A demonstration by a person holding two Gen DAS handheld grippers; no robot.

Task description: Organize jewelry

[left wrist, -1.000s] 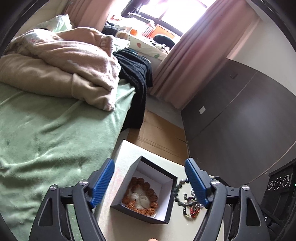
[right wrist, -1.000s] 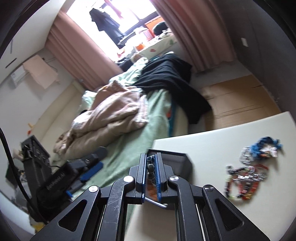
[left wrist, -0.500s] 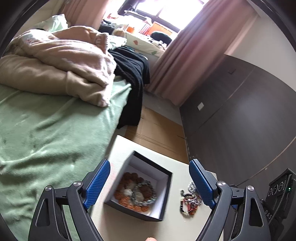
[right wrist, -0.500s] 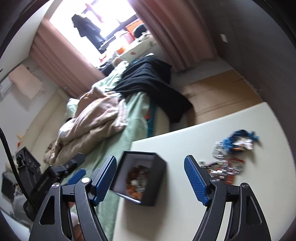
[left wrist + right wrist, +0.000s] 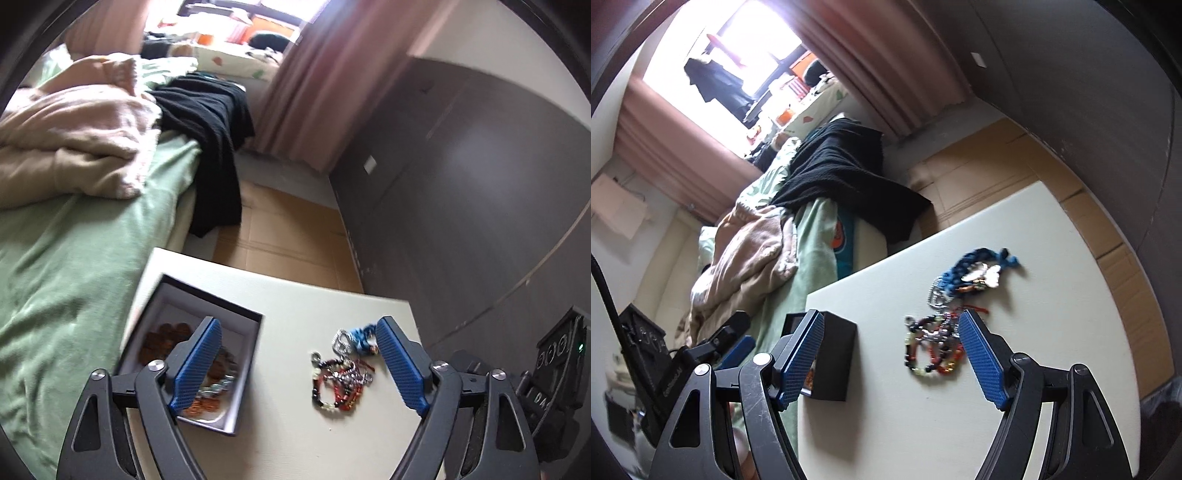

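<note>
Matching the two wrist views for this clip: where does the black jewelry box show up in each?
Left wrist: black jewelry box at lower left, open top visible, partly behind the left claw's finger.
Right wrist: black jewelry box at lower left, seen from its side, behind the right claw's finger.
Shared landmark: loose bracelet pile, right of the box on the white table.

Black hand-held gripper (image 5: 299, 363), blue ribbed pads (image 5: 195, 363), silver screws

Green-sheeted bed (image 5: 77, 258); pink curtains (image 5: 314, 81); bright window (image 5: 731, 55); dark wardrobe (image 5: 461, 192)
</note>
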